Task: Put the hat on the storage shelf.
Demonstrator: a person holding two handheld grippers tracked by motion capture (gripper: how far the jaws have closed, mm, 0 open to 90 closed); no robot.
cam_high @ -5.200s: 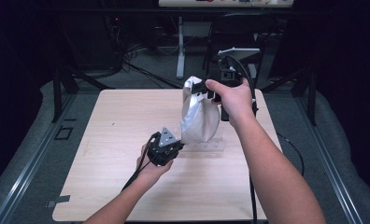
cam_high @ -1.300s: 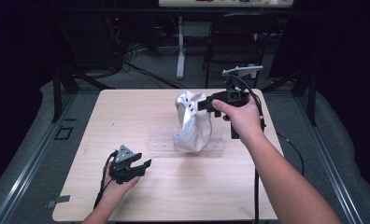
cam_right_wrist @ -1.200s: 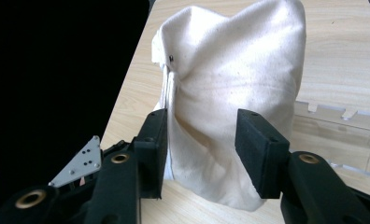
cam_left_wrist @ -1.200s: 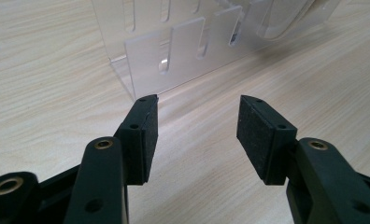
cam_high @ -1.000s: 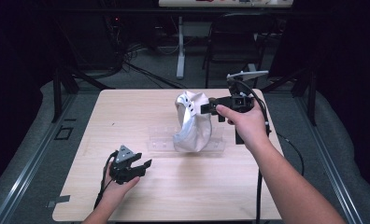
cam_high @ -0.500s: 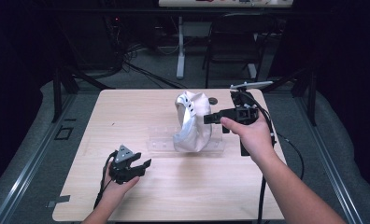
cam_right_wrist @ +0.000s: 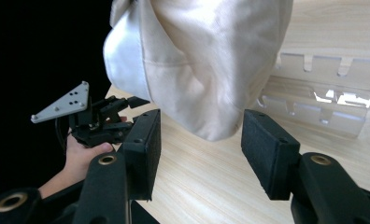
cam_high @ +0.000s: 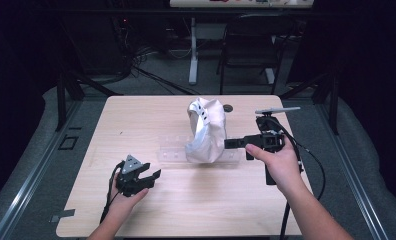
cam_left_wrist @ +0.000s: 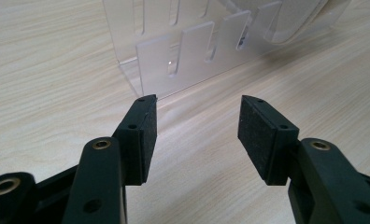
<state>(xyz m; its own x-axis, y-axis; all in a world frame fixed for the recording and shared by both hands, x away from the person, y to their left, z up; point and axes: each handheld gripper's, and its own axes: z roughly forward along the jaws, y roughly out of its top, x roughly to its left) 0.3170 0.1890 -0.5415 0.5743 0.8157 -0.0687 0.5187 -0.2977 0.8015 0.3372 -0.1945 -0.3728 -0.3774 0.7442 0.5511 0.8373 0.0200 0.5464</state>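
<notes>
A white cap (cam_high: 206, 131) sits upright on a clear acrylic rack (cam_high: 172, 152) in the middle of the wooden table (cam_high: 211, 200). My right gripper (cam_high: 227, 144) is open just right of the cap, jaws pointing at it with nothing between them. In the right gripper view the cap (cam_right_wrist: 197, 56) hangs just beyond the open right gripper (cam_right_wrist: 199, 128), and the rack (cam_right_wrist: 323, 88) lies to its right. My left gripper (cam_high: 151, 176) rests open on the table at the near left. In the left gripper view that gripper (cam_left_wrist: 197, 116) faces the rack (cam_left_wrist: 183, 51) a short way off.
A small dark round spot (cam_high: 228, 107) lies on the table behind the cap. A chair (cam_high: 251, 50) and a desk leg (cam_high: 193, 55) stand on the floor beyond the far edge. The left gripper (cam_right_wrist: 120, 112) and its hand also appear in the right gripper view.
The right gripper has let go of the cap and drawn back, toward the near right. The left gripper had earlier moved from the rack to the near left and now stays still.
</notes>
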